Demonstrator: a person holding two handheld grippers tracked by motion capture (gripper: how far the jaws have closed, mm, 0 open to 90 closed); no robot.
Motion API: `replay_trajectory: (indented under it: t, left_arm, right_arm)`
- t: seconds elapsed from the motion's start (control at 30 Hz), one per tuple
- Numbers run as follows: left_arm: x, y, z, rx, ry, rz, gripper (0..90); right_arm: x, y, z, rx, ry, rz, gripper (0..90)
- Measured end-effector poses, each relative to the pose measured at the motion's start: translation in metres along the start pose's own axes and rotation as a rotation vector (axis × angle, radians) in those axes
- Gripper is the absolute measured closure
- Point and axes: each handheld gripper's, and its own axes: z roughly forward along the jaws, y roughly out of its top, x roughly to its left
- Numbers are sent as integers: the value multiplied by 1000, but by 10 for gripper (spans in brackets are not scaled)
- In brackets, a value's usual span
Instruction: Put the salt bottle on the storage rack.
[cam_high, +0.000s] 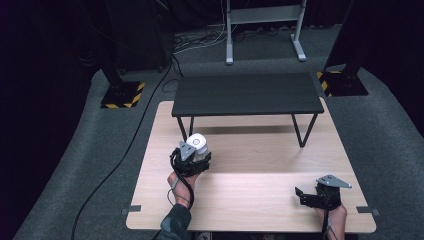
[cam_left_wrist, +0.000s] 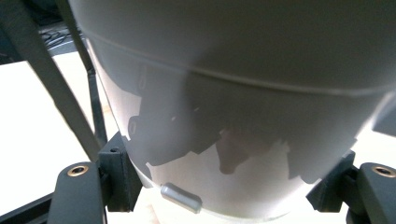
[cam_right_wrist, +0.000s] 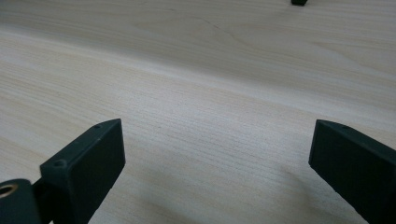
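A white, round, cup-like container (cam_high: 199, 142) is held just above the light wooden table (cam_high: 250, 200), left of centre. My left gripper (cam_high: 196, 151) is shut on it, one black jaw on each side of its lower wall. In the left gripper view the container (cam_left_wrist: 233, 93) looms close, with a small silver pin (cam_left_wrist: 181, 197) near its base. Near the table's front right corner, my right gripper (cam_high: 304, 196) is open. Its two black jaws stand wide apart over bare wood in the right gripper view (cam_right_wrist: 217, 163), with nothing between them.
A low black bench (cam_high: 245, 93) on thin metal legs stands across the far half of the table. On the grey carpet beyond are two black stands with yellow-striped bases (cam_high: 122, 95) (cam_high: 342, 82), a cable (cam_high: 125, 150) and a grey frame (cam_high: 265, 30).
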Motion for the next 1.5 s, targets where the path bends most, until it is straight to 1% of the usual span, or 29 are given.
replay_trajectory:
  t: [0.13,0.17,0.2,0.23,0.33,0.5,0.63,0.73,0.97,1.1,1.5]
  left_arm:
    - [-1,6,2,-4,-6,3,277]
    - [-2,10,5,-8,-10,1,278]
    - [-2,10,5,-8,-10,1,278]
    - [-2,14,8,-10,-18,-6,278]
    - [-3,17,9,-12,-23,-9,278]
    - [-4,25,12,-10,-37,0,278]
    - [-1,27,13,-8,-47,-14,278]
    - [0,30,14,-2,-51,-9,278]
    - [3,35,15,-3,-62,-17,278]
    - [4,39,17,2,-68,-15,278]
    - [6,52,19,-6,-85,2,278]
  right_arm:
    - [-1,0,0,-3,4,4,25]
    - [-2,-1,0,-4,7,3,25]
    - [-2,-1,0,-4,9,3,25]
    - [-2,-1,0,-3,9,3,25]
    - [-2,0,0,-1,9,4,25]
    - [-2,0,0,0,8,12,25]
    - [-2,0,0,3,9,13,25]
    - [-2,1,0,3,7,12,25]
    - [-2,1,0,5,7,9,26]
    - [-2,1,0,3,5,12,26]
    - [-1,1,0,5,0,11,26]
